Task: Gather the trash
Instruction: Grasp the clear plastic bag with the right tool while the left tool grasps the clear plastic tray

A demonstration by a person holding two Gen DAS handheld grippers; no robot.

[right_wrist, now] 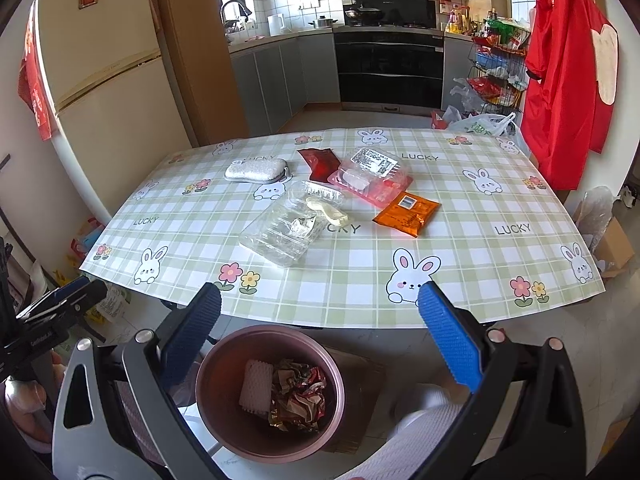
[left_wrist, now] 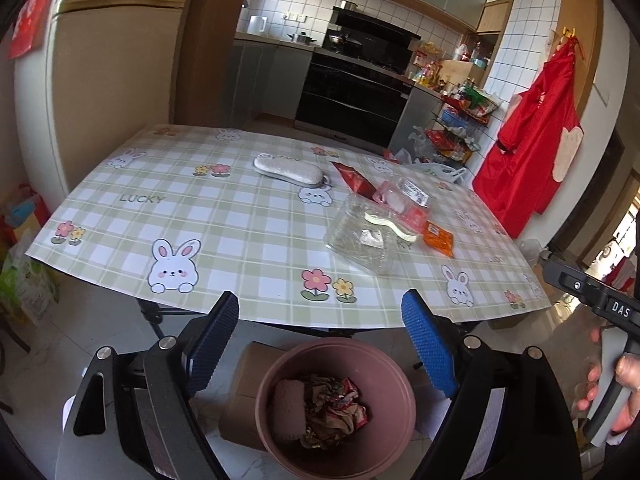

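A pink bin (left_wrist: 336, 408) (right_wrist: 270, 392) stands on the floor below the table's near edge, holding crumpled wrappers and a foam pad. On the table (right_wrist: 500, 200) lie a clear plastic clamshell (right_wrist: 286, 224) (left_wrist: 360, 236), a pink plastic tray with a label (right_wrist: 370, 178) (left_wrist: 402, 196), an orange packet (right_wrist: 406, 214) (left_wrist: 438, 238), a dark red packet (right_wrist: 320, 164) (left_wrist: 354, 178) and a silver-grey pouch (right_wrist: 256, 170) (left_wrist: 288, 170). My left gripper (left_wrist: 324, 340) is open and empty above the bin. My right gripper (right_wrist: 320, 328) is open and empty above the bin.
A fridge (right_wrist: 108, 80) stands at the left. The kitchen counter and oven (right_wrist: 390, 64) are beyond the table. A red apron (right_wrist: 568, 80) hangs at the right beside a wire rack (right_wrist: 496, 72). A cardboard box (left_wrist: 248, 396) lies under the bin.
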